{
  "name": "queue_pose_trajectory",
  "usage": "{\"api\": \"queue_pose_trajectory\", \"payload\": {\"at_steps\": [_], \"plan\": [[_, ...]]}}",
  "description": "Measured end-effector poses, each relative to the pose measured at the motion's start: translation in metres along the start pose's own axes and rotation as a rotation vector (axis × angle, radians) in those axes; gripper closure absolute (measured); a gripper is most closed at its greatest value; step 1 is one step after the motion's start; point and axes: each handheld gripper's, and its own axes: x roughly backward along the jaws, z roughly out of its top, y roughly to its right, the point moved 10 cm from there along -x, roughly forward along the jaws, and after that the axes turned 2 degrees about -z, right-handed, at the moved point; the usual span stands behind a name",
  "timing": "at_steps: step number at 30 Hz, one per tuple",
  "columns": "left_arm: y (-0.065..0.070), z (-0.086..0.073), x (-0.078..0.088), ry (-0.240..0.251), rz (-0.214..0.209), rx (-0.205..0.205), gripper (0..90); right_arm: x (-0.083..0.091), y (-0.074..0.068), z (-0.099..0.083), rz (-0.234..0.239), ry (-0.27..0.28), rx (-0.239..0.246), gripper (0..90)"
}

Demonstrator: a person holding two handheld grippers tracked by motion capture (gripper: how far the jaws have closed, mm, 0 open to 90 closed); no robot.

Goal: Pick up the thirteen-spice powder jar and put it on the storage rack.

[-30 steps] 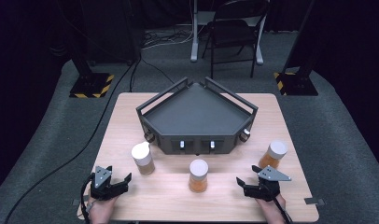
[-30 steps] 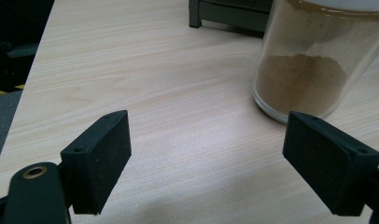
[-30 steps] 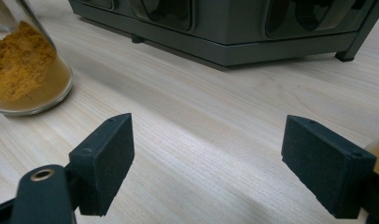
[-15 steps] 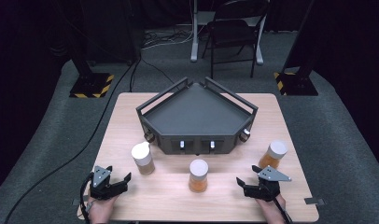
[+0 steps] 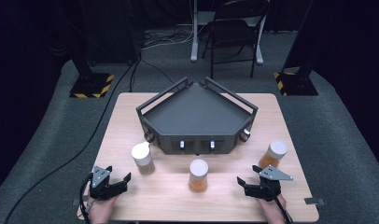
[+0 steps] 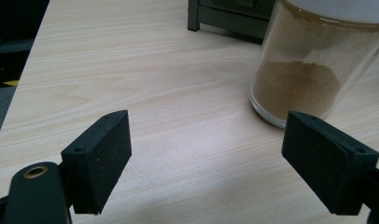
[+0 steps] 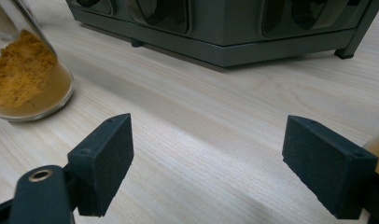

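Observation:
Three white-lidded glass jars of powder stand on the wooden table [image 5: 131,116]: a brown one [image 5: 143,158] at the left, an orange one [image 5: 198,175] in the middle and another orange one [image 5: 273,155] at the right. My left gripper [image 5: 117,183] rests near the front left edge, open and holding nothing; the brown jar [image 6: 304,65] stands just beyond its right jaw. My right gripper [image 5: 246,184] sits open at the front right, nothing between its jaws. In the right gripper view the middle jar [image 7: 24,79] is off to the left.
A dark grey angular rack [image 5: 197,116] with railed sides and small front openings occupies the table's middle back; its base [image 7: 215,46] lies ahead of the right gripper. Beyond the table are a chair [image 5: 234,32], stands and floor cables.

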Motion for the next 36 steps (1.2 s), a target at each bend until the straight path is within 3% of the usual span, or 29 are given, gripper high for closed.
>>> {"api": "queue_pose_trajectory", "payload": {"at_steps": [17, 25, 31, 36], "plan": [[-0.001, -0.001, 0.001, 0.015, -0.009, 0.000, 15.7, 0.000, 0.001, 0.000, 0.002, -0.005, -0.006, 15.6], [0.001, 0.000, -0.002, 0.015, -0.007, -0.007, 15.7, -0.003, -0.009, 0.003, -0.037, -0.028, 0.066, 16.2], [0.006, -0.003, 0.003, 0.022, -0.002, -0.028, 15.6, -0.001, -0.005, 0.001, -0.018, -0.006, 0.032, 15.9], [0.003, -0.002, 0.002, 0.018, -0.008, -0.025, 15.6, -0.002, -0.002, 0.002, -0.011, -0.008, 0.012, 16.0]]}}
